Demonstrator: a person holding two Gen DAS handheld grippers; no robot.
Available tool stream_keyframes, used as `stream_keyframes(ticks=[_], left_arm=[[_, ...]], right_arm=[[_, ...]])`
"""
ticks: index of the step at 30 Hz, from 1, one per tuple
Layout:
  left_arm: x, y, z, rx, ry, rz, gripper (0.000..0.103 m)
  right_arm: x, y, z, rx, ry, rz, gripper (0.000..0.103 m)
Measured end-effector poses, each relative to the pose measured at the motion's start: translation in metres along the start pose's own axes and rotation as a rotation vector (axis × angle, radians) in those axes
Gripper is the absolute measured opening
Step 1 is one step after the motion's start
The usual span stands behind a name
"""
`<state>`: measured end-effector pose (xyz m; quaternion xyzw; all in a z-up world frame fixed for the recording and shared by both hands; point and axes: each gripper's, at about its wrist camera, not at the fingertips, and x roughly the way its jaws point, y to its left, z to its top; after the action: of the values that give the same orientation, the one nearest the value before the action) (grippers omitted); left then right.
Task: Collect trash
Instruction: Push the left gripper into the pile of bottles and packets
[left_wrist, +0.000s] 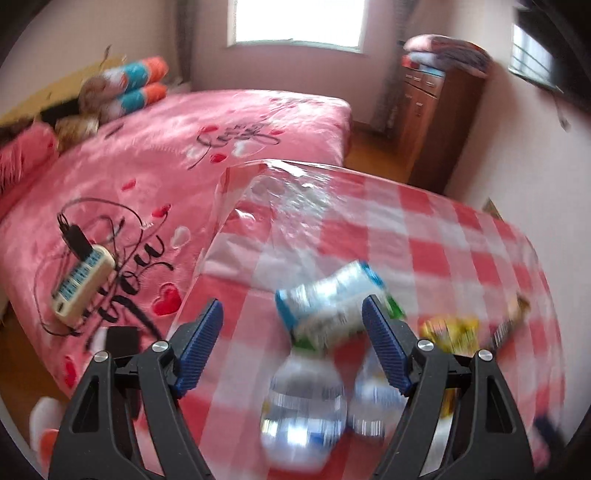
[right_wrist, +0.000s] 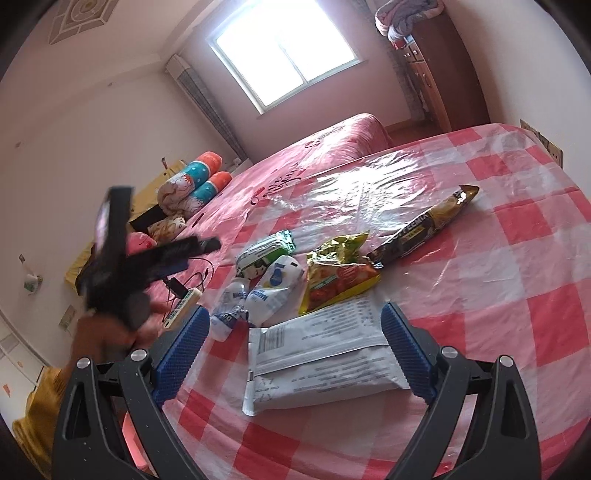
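Trash lies on a red-and-white checked tablecloth (right_wrist: 517, 295). A white printed packet (right_wrist: 321, 358) rests flat between the fingers of my open right gripper (right_wrist: 295, 347); the pads do not press it. Beyond it lie a yellow-red snack bag (right_wrist: 340, 273), a dark gold coffee packet (right_wrist: 424, 225), a green-white wrapper (right_wrist: 266, 251) and crumpled white-blue packets (right_wrist: 273, 288). The left wrist view is motion-blurred. There my left gripper (left_wrist: 295, 332) is open above the crumpled packets (left_wrist: 306, 406) and the green-white wrapper (left_wrist: 328, 302), gripping nothing. In the right wrist view the left gripper (right_wrist: 195, 251) is a blur at the table's left edge.
A bed with a pink cover (left_wrist: 184, 155) runs beside the table's left edge. A power strip with cables (left_wrist: 83, 284) lies on it, with pillows (left_wrist: 136, 85) at the head. A wooden cabinet (left_wrist: 436, 110) stands by the far wall. A person's hand (right_wrist: 110, 332) holds the left gripper.
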<state>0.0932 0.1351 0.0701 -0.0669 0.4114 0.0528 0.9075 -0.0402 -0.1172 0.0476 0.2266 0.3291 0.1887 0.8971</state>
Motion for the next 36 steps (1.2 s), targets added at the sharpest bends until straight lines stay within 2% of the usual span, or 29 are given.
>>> stream_keyframes(ticks=[4,6,8,12,19,24,26,36], left_arm=[[0.036,0.003,0.018,-0.084,0.053,0.013,0.074],[0.051,0.001,0.024,-0.088,0.079,0.034,0.072],[0.068,-0.001,0.027,-0.083,0.120,0.077,0.066],[0.086,-0.004,0.021,-0.071,0.197,0.080,0.057],[0.071,-0.027,0.002,0.029,0.201,0.061,0.049],[0.050,-0.051,-0.026,0.092,0.202,0.014,0.047],[0.042,-0.057,-0.036,0.103,0.203,-0.002,0.043],[0.006,-0.093,-0.083,0.167,0.212,-0.115,0.042]], right_arm=[[-0.004,-0.010,0.004,0.018,-0.006,0.000,0.093],[-0.005,-0.014,0.006,0.030,-0.009,-0.002,0.093],[-0.006,-0.018,0.007,0.040,-0.006,-0.003,0.093],[-0.009,-0.024,0.009,0.052,-0.011,-0.007,0.093],[-0.015,-0.032,0.013,0.066,-0.025,-0.030,0.093],[-0.019,-0.038,0.015,0.067,-0.028,-0.054,0.093],[-0.019,-0.039,0.014,0.067,-0.025,-0.066,0.093],[-0.020,-0.043,0.011,0.076,-0.001,-0.079,0.093]])
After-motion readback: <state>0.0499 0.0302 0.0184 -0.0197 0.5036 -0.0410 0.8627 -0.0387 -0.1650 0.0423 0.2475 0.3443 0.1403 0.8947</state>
